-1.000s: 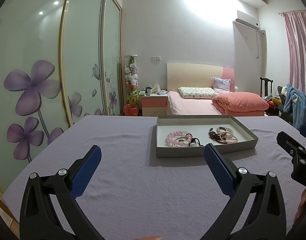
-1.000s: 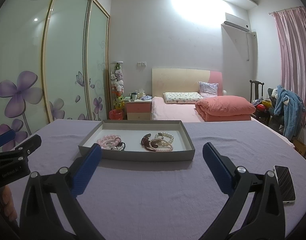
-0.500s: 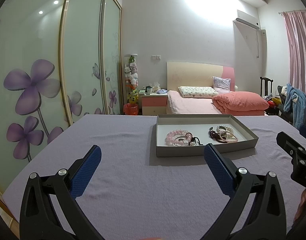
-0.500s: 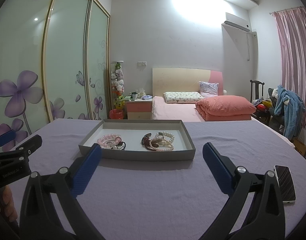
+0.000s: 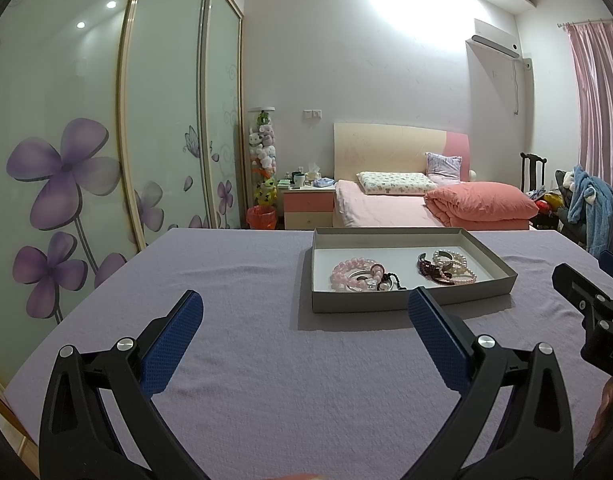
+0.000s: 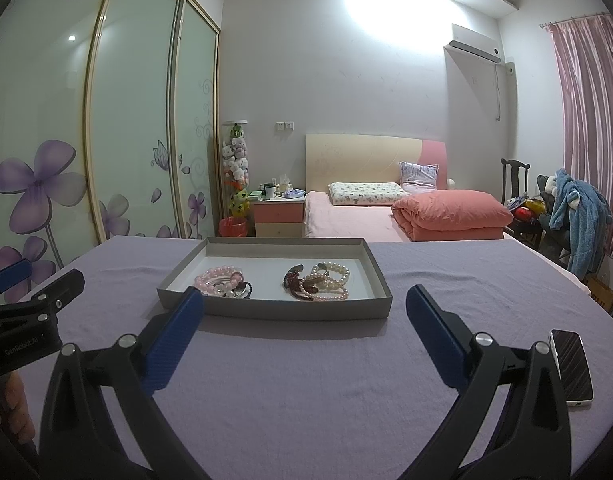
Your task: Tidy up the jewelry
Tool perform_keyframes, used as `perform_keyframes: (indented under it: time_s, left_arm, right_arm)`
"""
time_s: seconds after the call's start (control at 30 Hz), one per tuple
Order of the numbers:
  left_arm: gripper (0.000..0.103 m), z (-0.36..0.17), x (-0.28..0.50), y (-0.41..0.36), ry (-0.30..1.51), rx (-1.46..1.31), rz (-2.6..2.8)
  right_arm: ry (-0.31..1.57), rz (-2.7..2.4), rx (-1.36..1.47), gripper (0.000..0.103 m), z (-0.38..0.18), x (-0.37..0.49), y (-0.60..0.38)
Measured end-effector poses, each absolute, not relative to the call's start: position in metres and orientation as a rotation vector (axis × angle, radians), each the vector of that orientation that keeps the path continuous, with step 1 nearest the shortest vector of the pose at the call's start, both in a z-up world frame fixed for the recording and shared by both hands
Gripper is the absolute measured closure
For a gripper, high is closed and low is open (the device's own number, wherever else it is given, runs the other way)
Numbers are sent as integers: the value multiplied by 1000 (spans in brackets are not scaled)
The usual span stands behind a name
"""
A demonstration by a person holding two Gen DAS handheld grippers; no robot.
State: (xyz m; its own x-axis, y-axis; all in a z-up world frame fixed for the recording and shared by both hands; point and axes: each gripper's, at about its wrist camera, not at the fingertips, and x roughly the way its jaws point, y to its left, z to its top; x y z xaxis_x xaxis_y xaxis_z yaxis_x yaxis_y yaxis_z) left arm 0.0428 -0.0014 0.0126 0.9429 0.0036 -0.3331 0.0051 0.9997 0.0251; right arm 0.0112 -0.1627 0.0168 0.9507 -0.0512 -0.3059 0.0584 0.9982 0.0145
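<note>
A shallow grey tray (image 5: 410,303) (image 6: 274,310) stands on the purple-covered table. It holds a pile of pink bead bracelets (image 5: 352,276) (image 6: 220,280) on the left and pearl and dark red bracelets (image 5: 450,270) (image 6: 320,280) on the right. My left gripper (image 5: 304,324) is open and empty, short of the tray's near left corner. My right gripper (image 6: 304,322) is open and empty, just in front of the tray's near wall. Each gripper shows at the edge of the other's view.
A phone (image 6: 570,364) lies on the table at the right, near my right gripper. The purple table cloth (image 5: 234,280) spreads around the tray. Beyond the table are a pink bed (image 6: 386,216), a nightstand (image 6: 280,218) and a sliding wardrobe (image 5: 106,140).
Both grippers have stayed open and nearly still; the views have shifted only very slightly.
</note>
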Motion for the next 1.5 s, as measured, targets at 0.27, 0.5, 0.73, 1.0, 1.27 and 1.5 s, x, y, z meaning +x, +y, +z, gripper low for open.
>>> perform_keyframes:
  time_s: [0.27,0.5,0.73,1.0,1.27,1.5]
  left_arm:
    - [2,11,41,-2,343,25,-1]
    - [2,7,39,-4,345,27,-3]
    - [2,7,40,-4,346,27,-3]
    - [2,7,39,-4,347,26,-4]
    - [2,6,38,-6,349,26,-5]
    - [2,5,37,-7,351,27,-7]
  right_arm:
    - [312,-55,24,4,17,12,-163]
    - [313,-55,24,4,18,12,-163]
    - [313,-55,24,4,17,12,-162]
    - [314,-55,24,4,18,12,-162]
    - [314,-55,24,4,18,12,-162]
    - [316,-55,24,4,18,12,-162]
